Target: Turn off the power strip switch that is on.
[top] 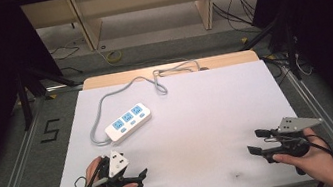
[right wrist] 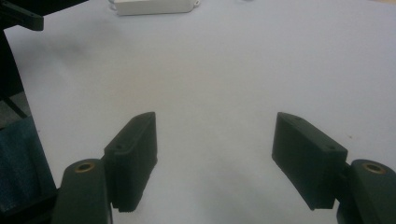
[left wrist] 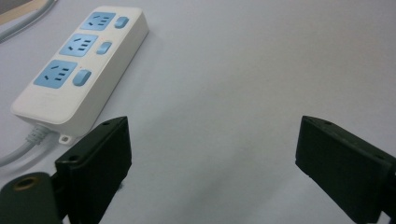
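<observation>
The white power strip with three blue sockets lies on the counter, left of centre, its grey cable looping toward the far edge. The left tool hovers near it, jaws apart and empty. The right tool, well apart, also gapes empty.

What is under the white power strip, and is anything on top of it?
The power strip lies flat on the white table sheet. Nothing rests on top: three blue sockets and switches are bare. What its body covers cannot be seen.
</observation>
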